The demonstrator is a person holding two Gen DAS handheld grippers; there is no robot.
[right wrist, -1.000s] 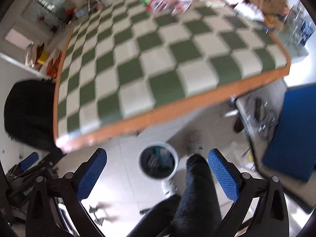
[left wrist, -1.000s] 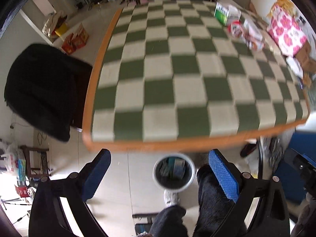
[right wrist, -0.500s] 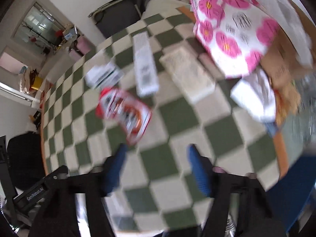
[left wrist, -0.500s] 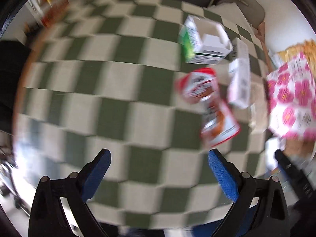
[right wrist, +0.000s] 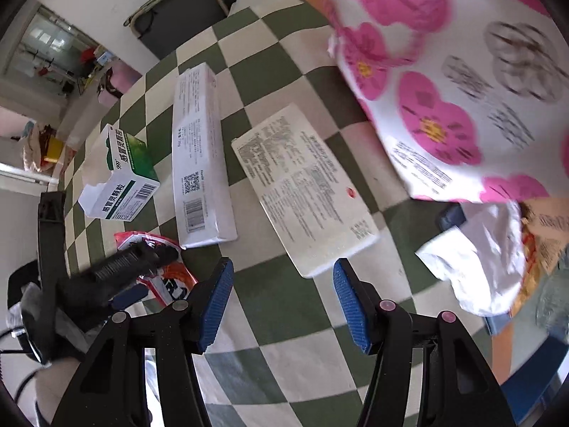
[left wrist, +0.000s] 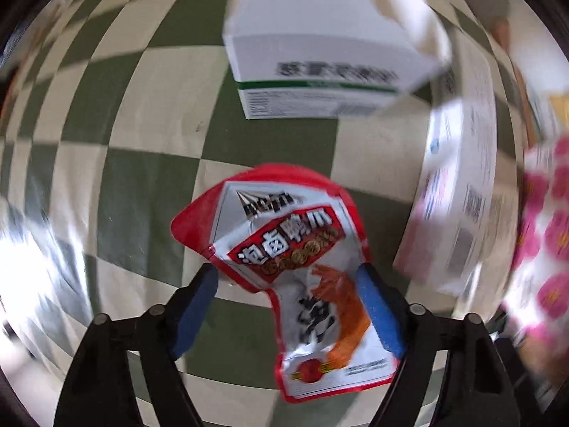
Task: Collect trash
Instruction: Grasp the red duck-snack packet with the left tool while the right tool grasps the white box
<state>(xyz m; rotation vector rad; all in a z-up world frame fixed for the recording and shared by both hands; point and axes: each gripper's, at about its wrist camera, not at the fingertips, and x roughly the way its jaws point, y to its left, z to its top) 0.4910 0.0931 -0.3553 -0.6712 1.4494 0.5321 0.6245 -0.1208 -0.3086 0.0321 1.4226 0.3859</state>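
Note:
A red and white snack wrapper [left wrist: 302, 274] lies on the green and white checkered tablecloth [left wrist: 142, 192]. My left gripper [left wrist: 288, 281] is open with its blue pads on either side of the wrapper's middle. In the right wrist view the wrapper [right wrist: 156, 259] shows partly under the left gripper. My right gripper [right wrist: 282, 291] is open and empty, just short of the near end of a flat white box [right wrist: 306, 188]. A long white box [right wrist: 199, 156] lies to its left.
A white and green medicine box [left wrist: 320, 53] [right wrist: 119, 174] stands beyond the wrapper. A pink-flowered tissue pack [right wrist: 444, 71] fills the right side, with a crumpled white bag [right wrist: 476, 256] below it. A dark chair [right wrist: 185, 17] stands past the table's far edge.
Both grippers moved from above the floor bin, over the table edge, to the trash at the far side. The left gripper now straddles the snack wrapper; the right has neared the flat white box.

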